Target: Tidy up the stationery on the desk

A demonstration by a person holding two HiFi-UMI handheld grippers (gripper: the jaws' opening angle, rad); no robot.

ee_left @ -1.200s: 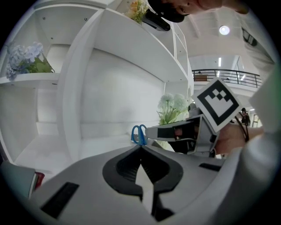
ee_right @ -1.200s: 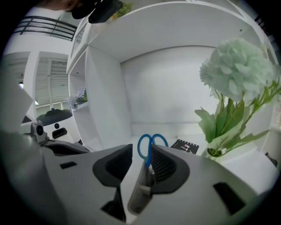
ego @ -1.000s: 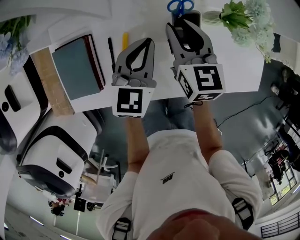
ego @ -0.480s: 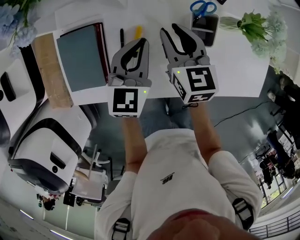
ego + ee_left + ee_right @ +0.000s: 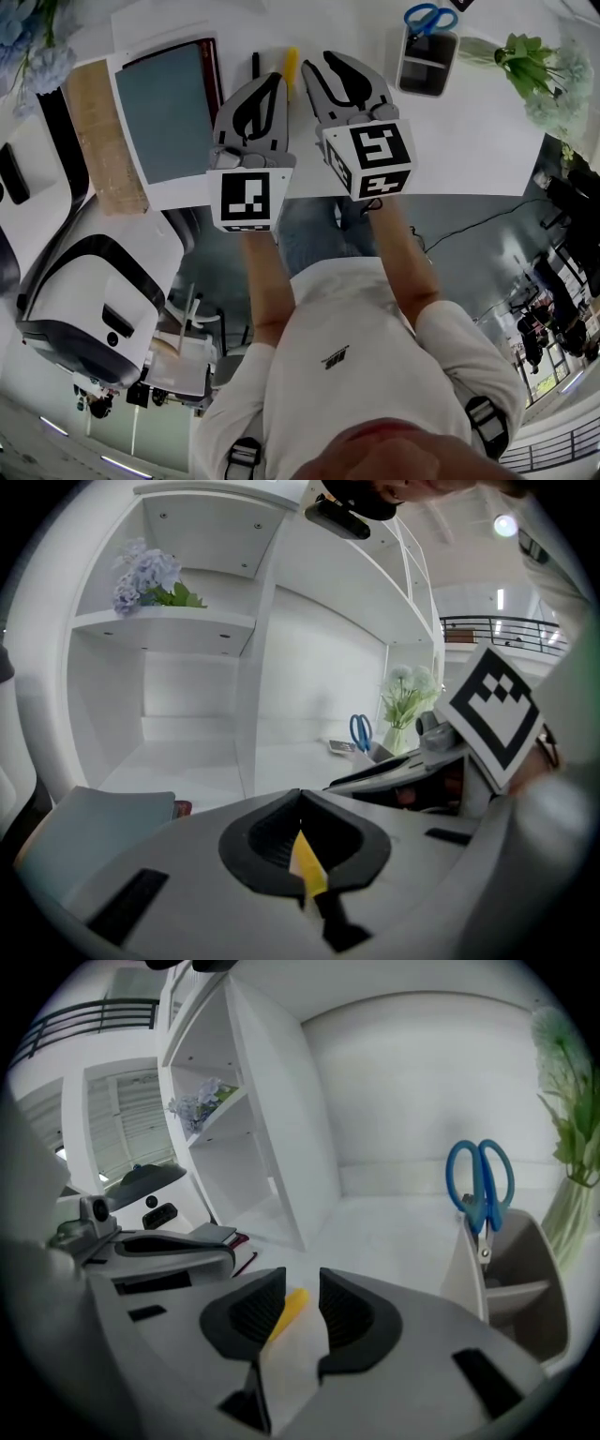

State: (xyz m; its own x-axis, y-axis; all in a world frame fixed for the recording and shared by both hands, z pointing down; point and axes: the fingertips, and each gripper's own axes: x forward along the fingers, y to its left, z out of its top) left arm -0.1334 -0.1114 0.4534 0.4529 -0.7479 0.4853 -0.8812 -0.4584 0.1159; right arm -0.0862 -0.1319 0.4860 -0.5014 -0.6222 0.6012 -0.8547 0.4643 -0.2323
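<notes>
My right gripper (image 5: pixel 317 62) hangs over the desk (image 5: pixel 469 131), jaws parted a modest way and just been narrowing. The yellow marker (image 5: pixel 289 1309) lies straight ahead in the gap, and neither pad is touching it. My left gripper (image 5: pixel 274 79) sits just beside the right one, tips closed together on nothing, with the marker showing through its hollow. A black pen (image 5: pixel 255 64) lies just left of its tips. The pen pot (image 5: pixel 424 70) stands well off to the right gripper's right.
</notes>
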